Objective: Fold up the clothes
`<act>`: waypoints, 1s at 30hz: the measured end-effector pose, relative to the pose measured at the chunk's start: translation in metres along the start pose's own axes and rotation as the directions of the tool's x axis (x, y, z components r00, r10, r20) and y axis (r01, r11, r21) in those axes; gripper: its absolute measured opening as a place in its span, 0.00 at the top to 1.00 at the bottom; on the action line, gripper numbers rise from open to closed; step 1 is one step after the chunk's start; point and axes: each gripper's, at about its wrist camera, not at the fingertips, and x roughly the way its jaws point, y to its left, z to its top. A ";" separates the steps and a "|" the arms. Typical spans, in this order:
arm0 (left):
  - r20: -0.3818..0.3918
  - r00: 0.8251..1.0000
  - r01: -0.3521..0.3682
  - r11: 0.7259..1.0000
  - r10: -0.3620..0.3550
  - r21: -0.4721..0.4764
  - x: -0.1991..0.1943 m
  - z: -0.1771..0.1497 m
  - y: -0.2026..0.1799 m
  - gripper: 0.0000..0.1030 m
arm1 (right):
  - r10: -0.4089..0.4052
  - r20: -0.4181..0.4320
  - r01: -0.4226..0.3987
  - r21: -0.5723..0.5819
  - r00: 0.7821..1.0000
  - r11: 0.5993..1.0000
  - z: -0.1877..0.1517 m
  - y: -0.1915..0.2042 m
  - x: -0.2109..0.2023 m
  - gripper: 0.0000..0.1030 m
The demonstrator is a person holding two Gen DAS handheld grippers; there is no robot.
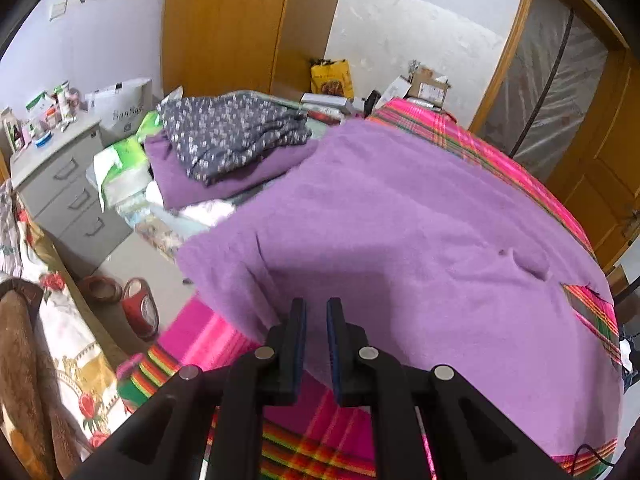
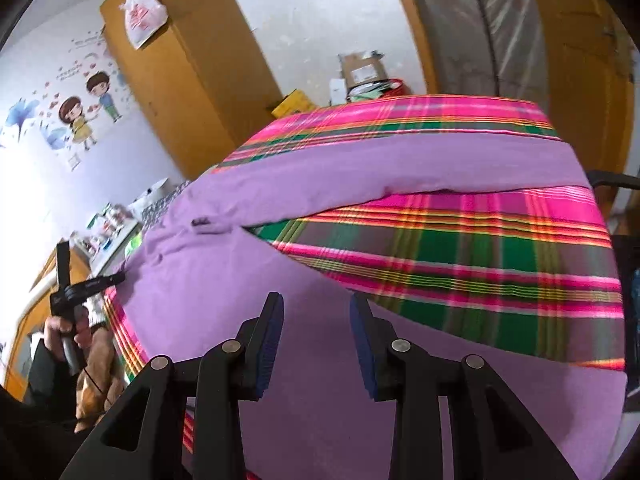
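A large purple garment (image 1: 400,240) lies spread flat over a bed with a pink, green and yellow plaid sheet (image 1: 320,440). My left gripper (image 1: 316,306) hovers over the garment's near left edge. Its jaws are only a narrow gap apart, with nothing between them. In the right wrist view the same purple garment (image 2: 320,400) fills the foreground, and one long part runs across the far plaid sheet (image 2: 480,260). My right gripper (image 2: 316,300) stands open above the cloth, holding nothing. A person's hand (image 2: 66,334) grips the left tool at the bed's left side.
A stack of folded clothes (image 1: 228,140), navy floral on purple, sits at the bed's far left. Beside it stand a grey drawer cabinet (image 1: 68,188) with bottles and a wooden wardrobe (image 1: 224,24). Slippers (image 1: 136,308) lie on the floor. Cardboard boxes (image 1: 428,84) stand behind the bed.
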 end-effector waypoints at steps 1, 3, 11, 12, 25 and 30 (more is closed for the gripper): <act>0.019 1.000 0.009 1.000 -0.009 0.008 -0.002 0.006 -0.002 0.90 | -0.003 0.005 0.003 0.006 1.000 1.000 -0.001 -0.001 -0.003 0.66; 0.042 0.998 0.039 0.999 -0.040 0.029 -0.003 0.017 -0.007 0.90 | 0.005 0.009 -0.006 0.015 1.000 1.000 -0.002 0.002 -0.002 0.66; -0.044 0.991 0.129 0.984 -0.125 0.126 0.054 0.042 -0.048 0.83 | 0.048 0.008 -0.049 0.027 0.999 0.998 -0.005 0.016 0.010 0.66; -0.064 0.991 0.121 0.985 -0.114 0.122 0.064 0.044 -0.049 0.83 | 0.051 0.008 -0.051 0.025 0.999 0.998 -0.005 0.018 0.010 0.66; -0.043 0.998 0.046 0.999 -0.045 0.026 0.060 0.045 0.015 0.90 | 0.063 -0.001 -0.063 0.072 0.998 0.995 -0.005 0.006 0.023 0.66; -0.015 1.000 0.015 0.999 -0.015 0.032 0.050 0.059 0.029 0.85 | 0.080 -0.003 -0.080 0.069 0.997 0.994 -0.002 0.008 0.029 0.66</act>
